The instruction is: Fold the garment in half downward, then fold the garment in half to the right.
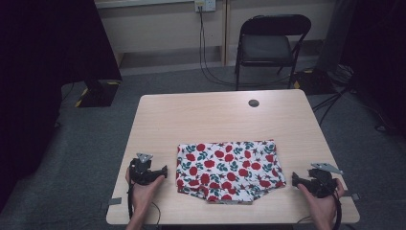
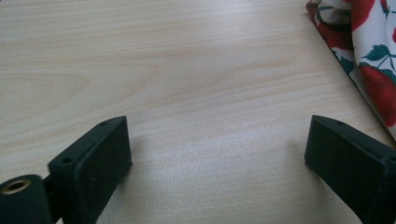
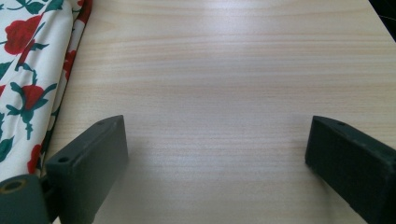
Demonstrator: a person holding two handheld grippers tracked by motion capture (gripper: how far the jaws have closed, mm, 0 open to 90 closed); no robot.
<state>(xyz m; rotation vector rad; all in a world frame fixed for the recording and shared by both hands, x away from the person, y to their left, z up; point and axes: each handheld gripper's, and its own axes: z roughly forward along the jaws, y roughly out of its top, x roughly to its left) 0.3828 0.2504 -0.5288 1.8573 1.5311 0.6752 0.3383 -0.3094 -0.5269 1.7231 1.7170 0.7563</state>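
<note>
So the floral shorts (image 1: 230, 171) lie flat and folded in the near middle of the desk (image 1: 215, 115), waistband edge toward the near side. Left gripper (image 1: 165, 171) sits just off the left edge of the cloth, right gripper (image 1: 295, 181) just off the right edge, both with jaws spread wide and holding nothing. I'd say to fold them well, slide a lower jaw under each side edge and pinch all layers. Plenty of bare desk on the far side; the near edge is close though.
</note>
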